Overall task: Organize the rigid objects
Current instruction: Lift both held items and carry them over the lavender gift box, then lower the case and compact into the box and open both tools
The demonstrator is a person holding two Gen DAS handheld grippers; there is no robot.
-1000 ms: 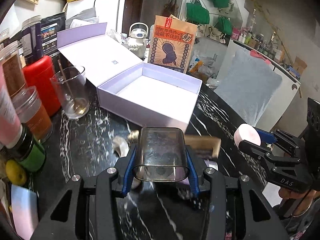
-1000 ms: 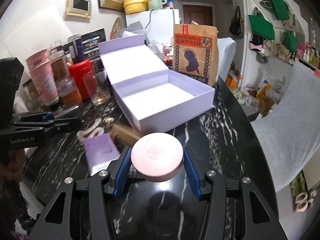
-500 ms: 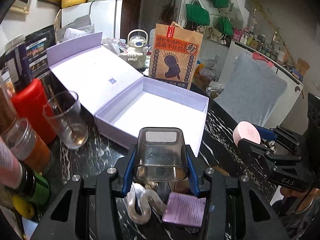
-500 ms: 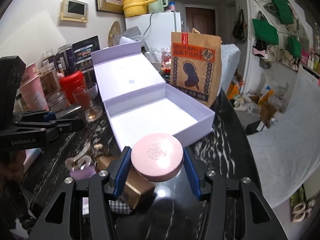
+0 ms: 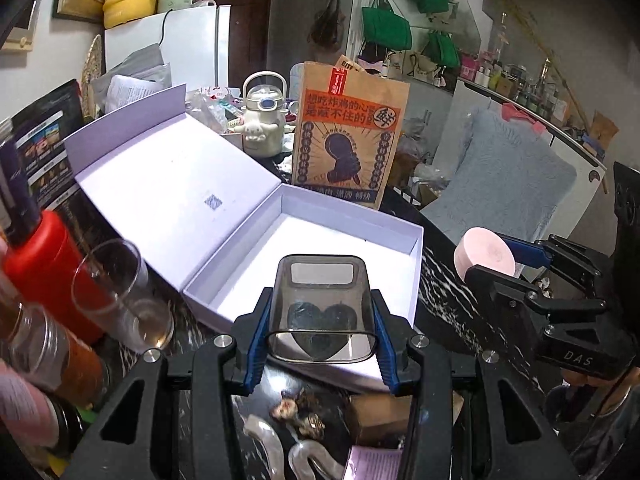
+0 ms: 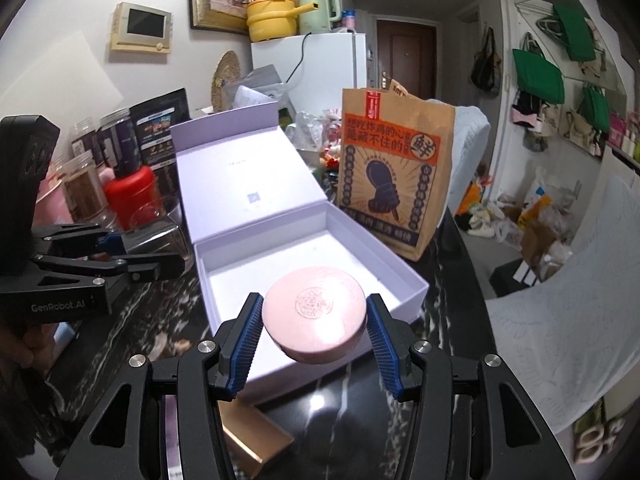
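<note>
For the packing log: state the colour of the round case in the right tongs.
Pale pink round case, embossed lid emblem; clearest in the right wrist view.

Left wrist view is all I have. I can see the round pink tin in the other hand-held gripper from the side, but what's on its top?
Observer: The pink tin has a round embossed seal in the middle of its lid, seen from the right wrist view.
Operator: Is that tin over the box yet?
Observer: It hangs at the near edge of the open lilac box, clamped in the right hand-held gripper.
Operator: Anything under that gripper?
Observer: A gold-brown carton lies on the black marble table, just in front of the box.
</note>
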